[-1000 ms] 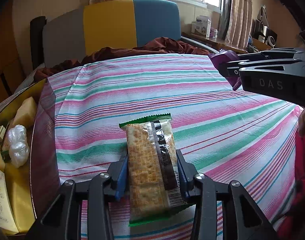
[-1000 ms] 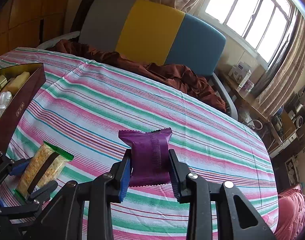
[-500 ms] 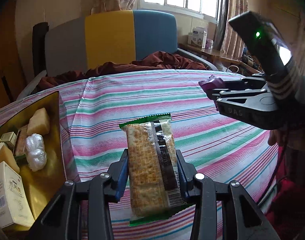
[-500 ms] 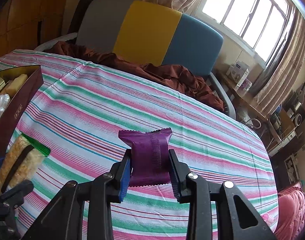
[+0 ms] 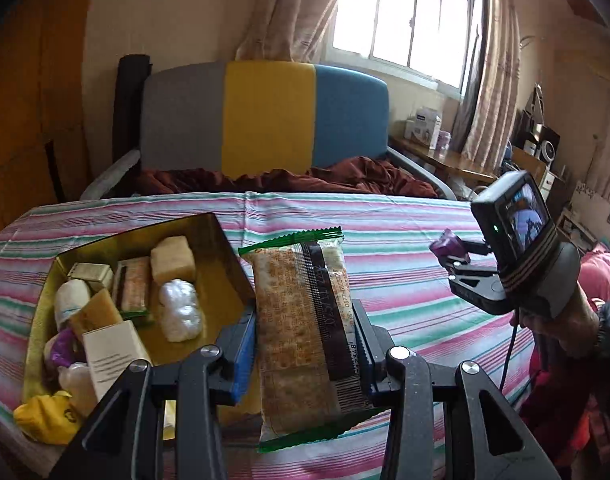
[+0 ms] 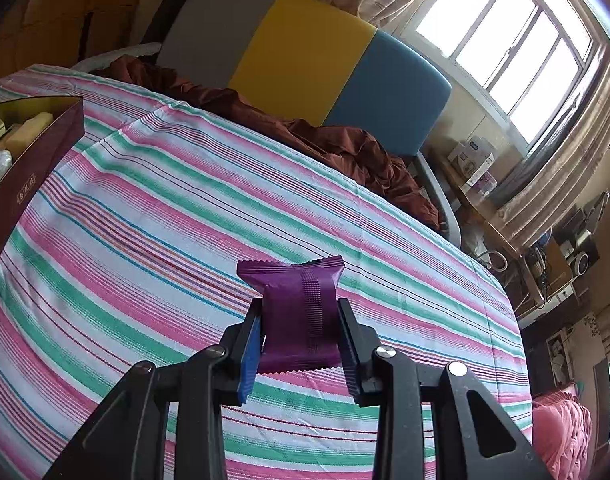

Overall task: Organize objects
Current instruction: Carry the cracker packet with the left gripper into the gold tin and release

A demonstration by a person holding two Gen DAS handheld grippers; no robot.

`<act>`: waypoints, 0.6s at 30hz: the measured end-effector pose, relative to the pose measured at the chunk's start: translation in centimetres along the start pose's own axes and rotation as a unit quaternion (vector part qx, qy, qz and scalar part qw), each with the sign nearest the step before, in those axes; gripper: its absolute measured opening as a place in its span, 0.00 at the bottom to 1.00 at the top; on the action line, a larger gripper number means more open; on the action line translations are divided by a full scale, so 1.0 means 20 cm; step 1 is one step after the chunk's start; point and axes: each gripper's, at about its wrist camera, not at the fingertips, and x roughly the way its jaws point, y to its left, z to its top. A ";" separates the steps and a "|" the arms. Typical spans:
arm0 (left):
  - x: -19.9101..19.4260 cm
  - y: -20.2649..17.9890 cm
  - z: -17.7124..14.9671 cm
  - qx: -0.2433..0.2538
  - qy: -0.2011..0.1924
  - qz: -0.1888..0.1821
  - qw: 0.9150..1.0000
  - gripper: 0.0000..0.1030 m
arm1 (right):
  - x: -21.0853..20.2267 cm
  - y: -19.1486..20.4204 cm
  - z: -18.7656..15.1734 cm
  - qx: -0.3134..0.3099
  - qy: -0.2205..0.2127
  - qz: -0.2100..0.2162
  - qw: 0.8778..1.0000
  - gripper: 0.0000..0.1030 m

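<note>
Left wrist view: cracker packet now raised beside box.

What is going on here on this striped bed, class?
A person is sorting snacks with a handheld gripper in each hand. The left gripper is clamped on a green-edged cracker packet, held up beside the open gold-lined box of assorted small items. The right gripper grips a purple snack packet above the striped bedspread. Neither packet is in the box yet.

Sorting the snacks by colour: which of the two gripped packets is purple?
The small purple packet in the right gripper; the left gripper holds a longer green-edged cracker packet.
</note>
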 end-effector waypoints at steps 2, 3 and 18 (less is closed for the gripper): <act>-0.06 0.12 0.02 -0.022 -0.006 0.014 1.000 0.41 | 0.00 0.01 0.00 -0.004 0.002 -0.002 1.000 0.33; -0.09 0.19 0.02 -0.033 -0.009 0.024 0.999 0.41 | 0.01 0.01 0.00 -0.004 0.003 -0.003 1.000 0.33; -0.36 1.10 -0.14 -0.198 -0.002 0.141 0.970 0.41 | 0.02 -0.05 -0.01 0.022 0.016 -0.005 1.000 0.33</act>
